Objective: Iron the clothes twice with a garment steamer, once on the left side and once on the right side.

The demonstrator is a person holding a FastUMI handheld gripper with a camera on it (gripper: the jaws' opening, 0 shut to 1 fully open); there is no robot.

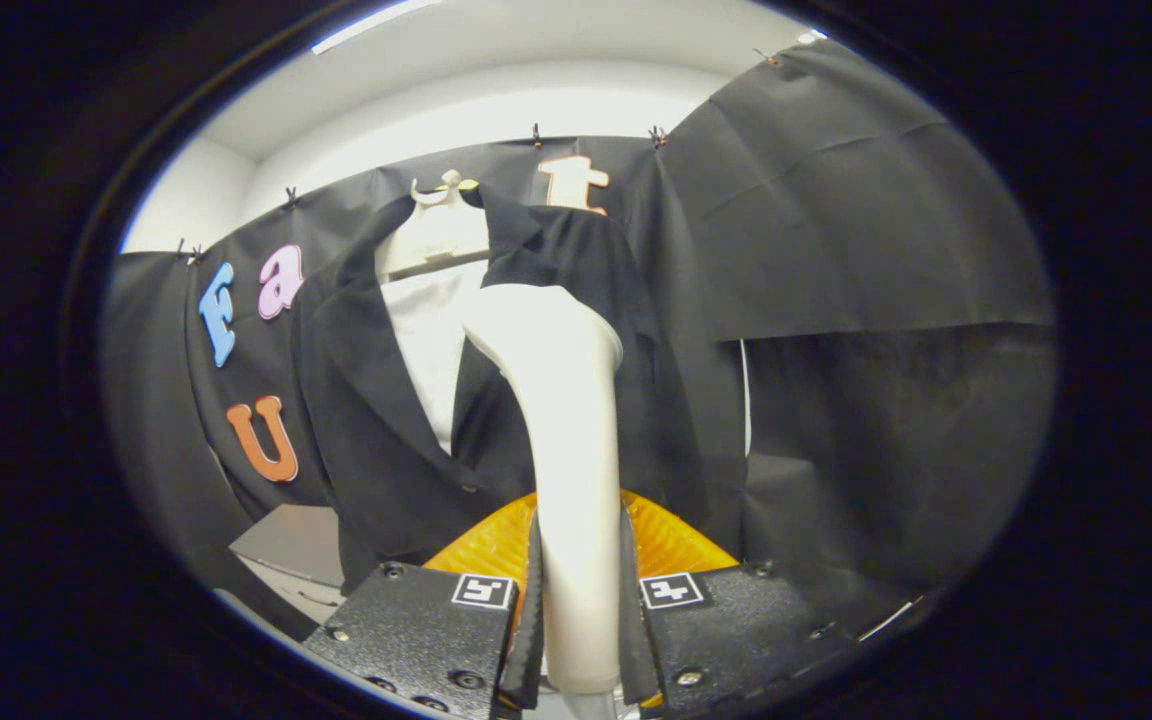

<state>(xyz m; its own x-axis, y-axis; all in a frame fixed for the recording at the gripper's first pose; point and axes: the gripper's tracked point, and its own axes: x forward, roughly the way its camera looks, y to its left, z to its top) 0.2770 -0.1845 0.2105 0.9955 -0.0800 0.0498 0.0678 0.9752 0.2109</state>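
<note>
Both fingers (533, 600) of the gripper (581, 610) press on the handle of the garment steamer (566, 440), clamped between them with its head raised toward the clothes. Largest ahead is the dark jacket (376, 420), hanging on a hanger (446, 190) over a white shirt (431, 330), just beyond the steamer head. The head sits before the jacket's right-hand panel. To iron well, I judge the head should stay close to the cloth and travel steadily down one side.

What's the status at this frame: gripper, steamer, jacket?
Gripper shut on steamer handle. Steamer head up, in front of the dark jacket on its hanger. Nothing between head and jacket.
</note>
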